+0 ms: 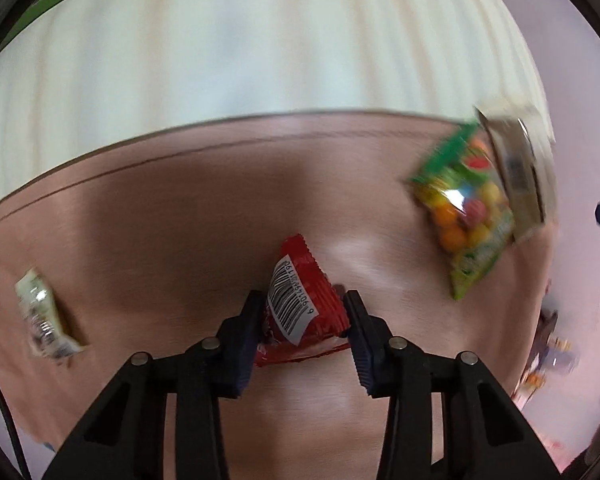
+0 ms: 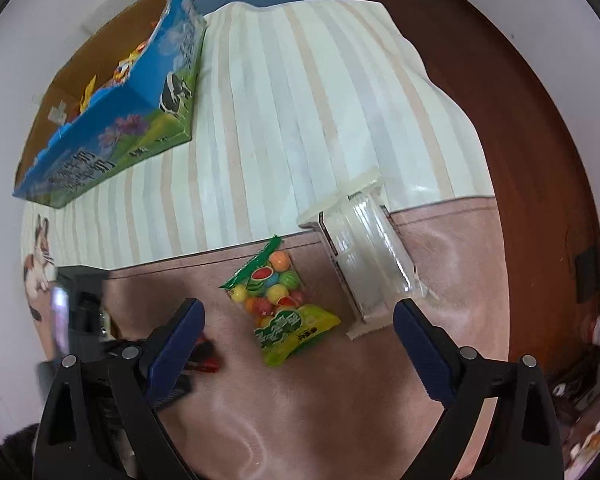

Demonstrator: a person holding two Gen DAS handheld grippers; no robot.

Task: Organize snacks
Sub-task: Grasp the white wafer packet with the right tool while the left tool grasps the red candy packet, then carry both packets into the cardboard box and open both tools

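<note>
My left gripper (image 1: 302, 312) is shut on a red snack packet (image 1: 300, 296) with a white barcode label, held just above the pink surface. A green bag of fruit candies (image 1: 466, 208) lies to its right, with a clear wrapped pack (image 1: 518, 172) beside it. A small pale packet (image 1: 40, 312) lies at the left. My right gripper (image 2: 298, 328) is open and empty, just in front of the candy bag (image 2: 280, 304) and the clear pack (image 2: 364, 256). A blue cardboard box (image 2: 112, 120) holding snacks stands at the far left on the striped cloth.
The striped cream cloth (image 2: 300, 100) covers the far half of the surface, and the pink cloth (image 2: 340, 400) the near half. A dark wooden edge (image 2: 520, 120) curves along the right. The left gripper's body (image 2: 80, 320) shows at the left of the right wrist view.
</note>
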